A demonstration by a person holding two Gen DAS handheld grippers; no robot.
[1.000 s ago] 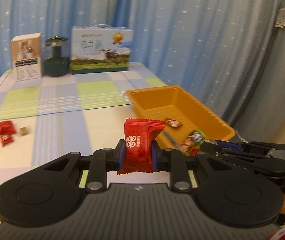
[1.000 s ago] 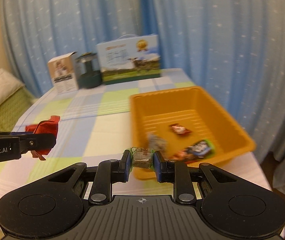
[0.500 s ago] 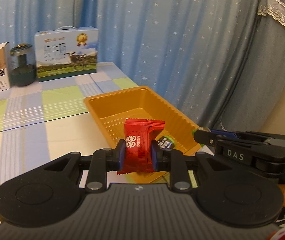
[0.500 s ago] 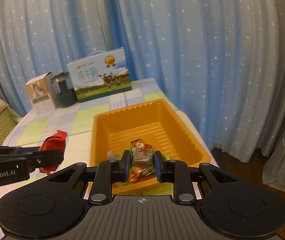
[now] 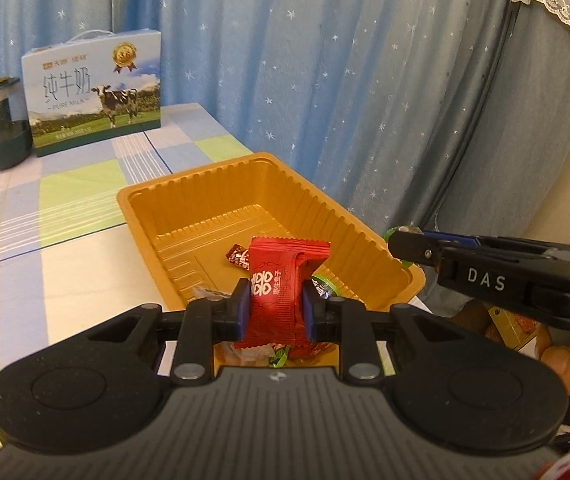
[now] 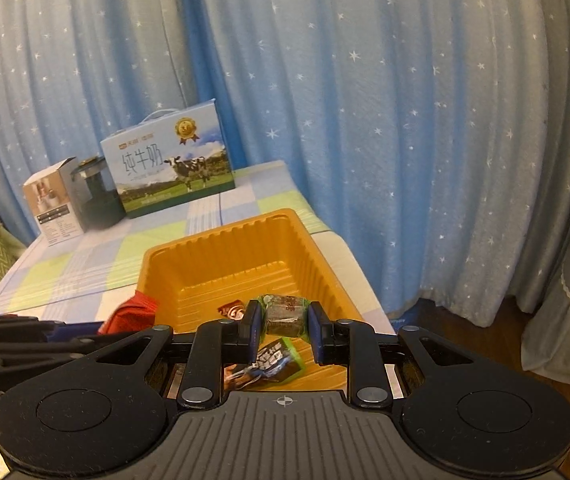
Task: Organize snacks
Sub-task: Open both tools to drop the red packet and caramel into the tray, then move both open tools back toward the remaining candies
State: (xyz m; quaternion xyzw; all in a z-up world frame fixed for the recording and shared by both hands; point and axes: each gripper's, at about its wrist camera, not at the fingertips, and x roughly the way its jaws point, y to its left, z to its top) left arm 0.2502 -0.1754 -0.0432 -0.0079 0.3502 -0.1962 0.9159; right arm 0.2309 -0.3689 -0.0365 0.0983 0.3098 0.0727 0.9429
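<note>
Right now both sets of tongs hang over the orange tray (image 5: 365,236), each with a snack to drop. The left tongs (image 5: 276,307), low in the middle of their own view, are pinching a red packet (image 5: 281,292) upright between the blue pads. The right tongs (image 6: 283,325) are pinching a small green-wrapped sweet (image 6: 285,314) just above the tray's near end. A few wrapped snacks already lie on the tray floor, among them a dark red one (image 5: 238,256) near the middle and a green-edged packet (image 6: 279,362) at the near end. I'd judge this the delivery step. The next move calls for spreading the jaws while each snack sits inside the tray walls, not over the rim or the chequered bench (image 5: 65,208). A milk carton box (image 6: 169,160) stands at the far end, upper left.
</note>
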